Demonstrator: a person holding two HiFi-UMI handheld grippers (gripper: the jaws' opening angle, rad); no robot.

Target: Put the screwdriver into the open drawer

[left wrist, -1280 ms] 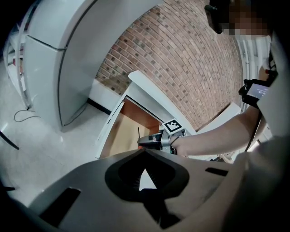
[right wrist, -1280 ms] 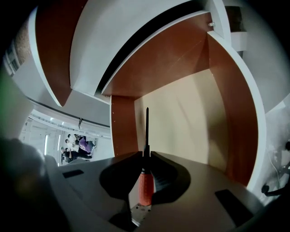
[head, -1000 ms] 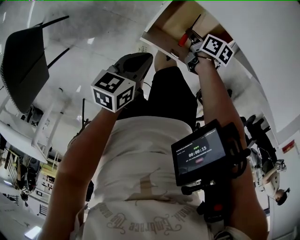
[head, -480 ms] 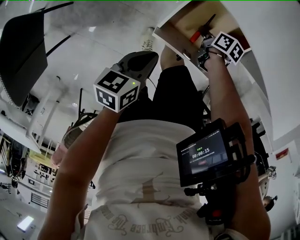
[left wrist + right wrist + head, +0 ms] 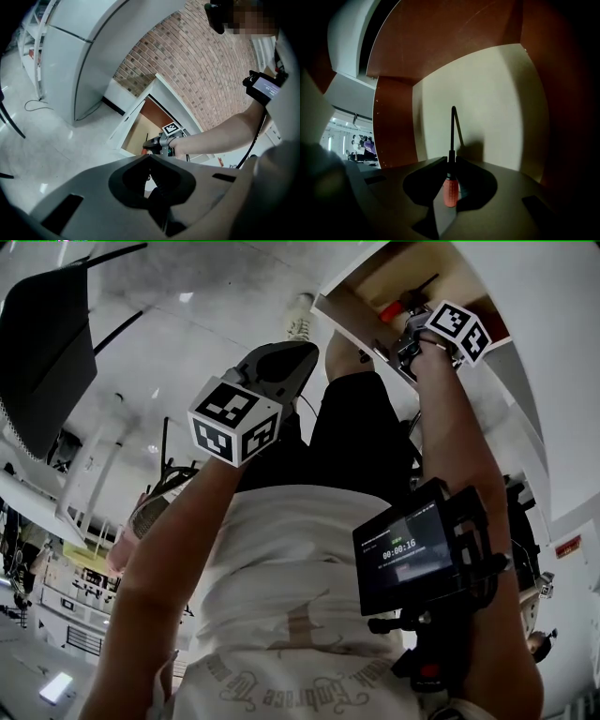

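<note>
The screwdriver (image 5: 450,187) has a red handle and a thin black shaft that points at the drawer's pale bottom (image 5: 497,103). My right gripper (image 5: 451,160) is shut on the handle just below the shaft. In the head view the right gripper (image 5: 405,324) reaches over the front rim of the open wooden drawer (image 5: 349,317), and the red handle (image 5: 391,311) shows inside it. My left gripper (image 5: 292,354) hangs apart over the floor, shut, with nothing in it. From the left gripper (image 5: 150,156) view, the drawer (image 5: 135,137) and the screwdriver (image 5: 151,145) lie ahead.
Brown side walls (image 5: 393,122) enclose the drawer. A black chair (image 5: 42,343) stands at the left on the white floor. A small screen (image 5: 408,554) is strapped to the right forearm. A white cabinet (image 5: 89,51) and a brick wall (image 5: 211,70) stand behind the drawer.
The right gripper has sunk a little further into the drawer with the screwdriver in it. The left gripper has stayed where it was.
</note>
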